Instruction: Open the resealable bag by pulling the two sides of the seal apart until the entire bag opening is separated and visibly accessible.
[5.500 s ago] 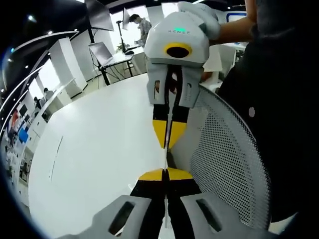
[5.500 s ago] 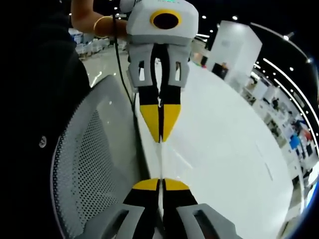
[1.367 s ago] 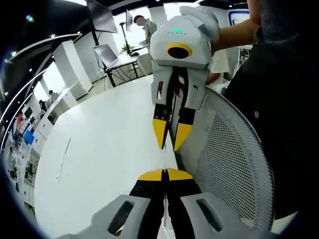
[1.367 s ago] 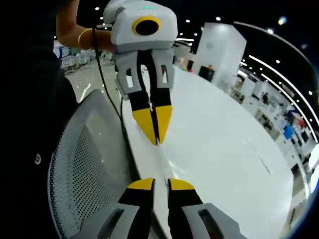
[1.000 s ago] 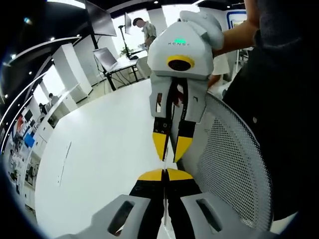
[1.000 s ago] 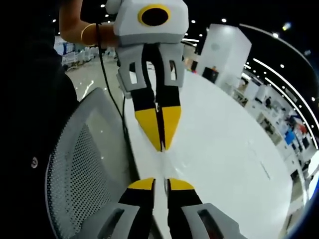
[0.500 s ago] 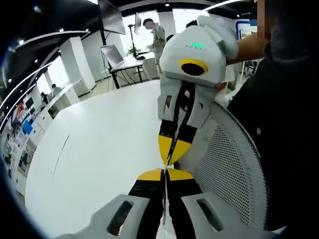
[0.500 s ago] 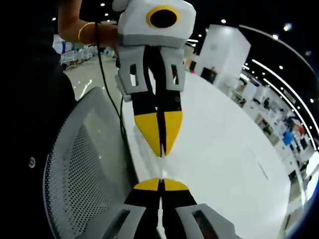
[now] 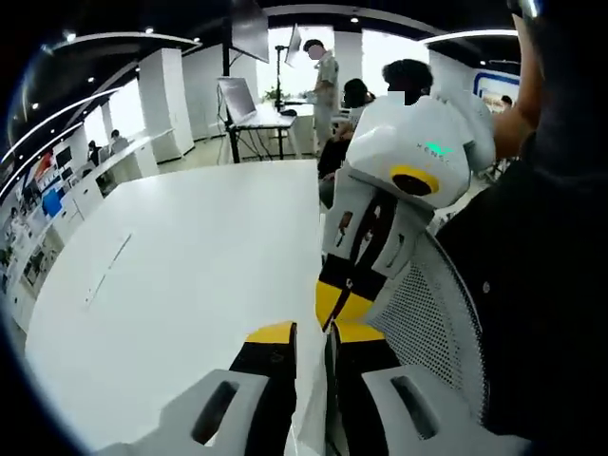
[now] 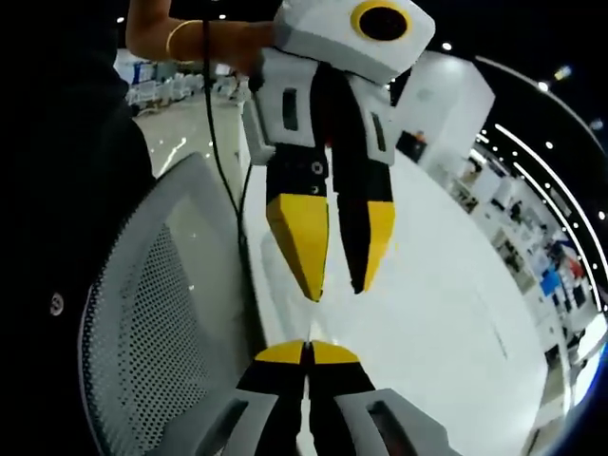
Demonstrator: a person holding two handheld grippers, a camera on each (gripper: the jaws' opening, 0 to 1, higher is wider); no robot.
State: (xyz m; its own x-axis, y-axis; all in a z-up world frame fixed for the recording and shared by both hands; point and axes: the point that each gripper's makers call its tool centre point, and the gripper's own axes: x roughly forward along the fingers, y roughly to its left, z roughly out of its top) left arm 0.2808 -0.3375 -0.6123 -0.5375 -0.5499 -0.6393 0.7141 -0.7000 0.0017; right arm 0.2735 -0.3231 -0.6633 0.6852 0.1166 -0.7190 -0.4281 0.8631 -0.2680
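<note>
In the left gripper view, the left gripper (image 9: 306,334) rises from the bottom centre with its 2 jaws spread a little. A thin clear edge of the resealable bag (image 9: 310,418) runs up the gap; whether either jaw touches it I cannot tell. Just above, the right gripper (image 9: 334,306) points down, jaws pressed together.

In the right gripper view, the right gripper (image 10: 306,350) sits bottom centre. The mesh chair back (image 10: 152,313) fills the lower left. The white tabletop (image 10: 446,313) stretches away right.

Thin clear bag (image 9: 312,418), barely discernible, edge-on between the gripper jaws.
</note>
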